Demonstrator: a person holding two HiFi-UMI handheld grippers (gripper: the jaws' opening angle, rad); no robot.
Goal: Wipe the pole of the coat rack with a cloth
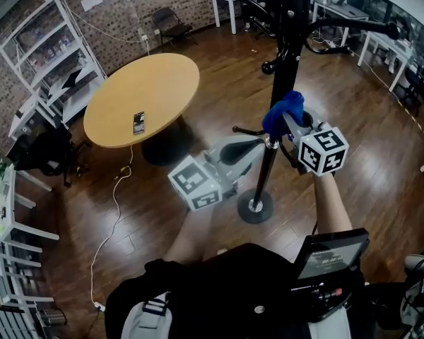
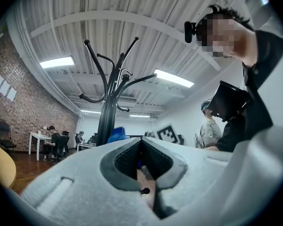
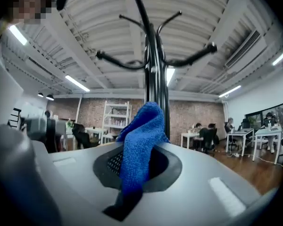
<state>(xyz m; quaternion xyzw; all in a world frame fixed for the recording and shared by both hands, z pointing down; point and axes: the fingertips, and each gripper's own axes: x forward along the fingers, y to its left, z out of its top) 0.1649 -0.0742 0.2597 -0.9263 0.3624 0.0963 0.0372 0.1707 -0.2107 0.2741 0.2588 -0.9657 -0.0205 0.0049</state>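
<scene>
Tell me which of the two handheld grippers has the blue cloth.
The right gripper: its jaws are shut on the blue terry cloth, close to the black coat rack pole. The left gripper is shut on nothing.

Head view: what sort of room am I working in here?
Probably a shared office or workshop: a brick wall, white desks with people seated at them, a white shelf unit and a round wooden table on a wood floor.

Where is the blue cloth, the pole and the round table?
Cloth (image 3: 139, 140): right gripper view, middle of its folded part.
Pole (image 1: 285, 55): head view, upper black stretch.
Table (image 1: 159, 83): head view, bare top.
</scene>
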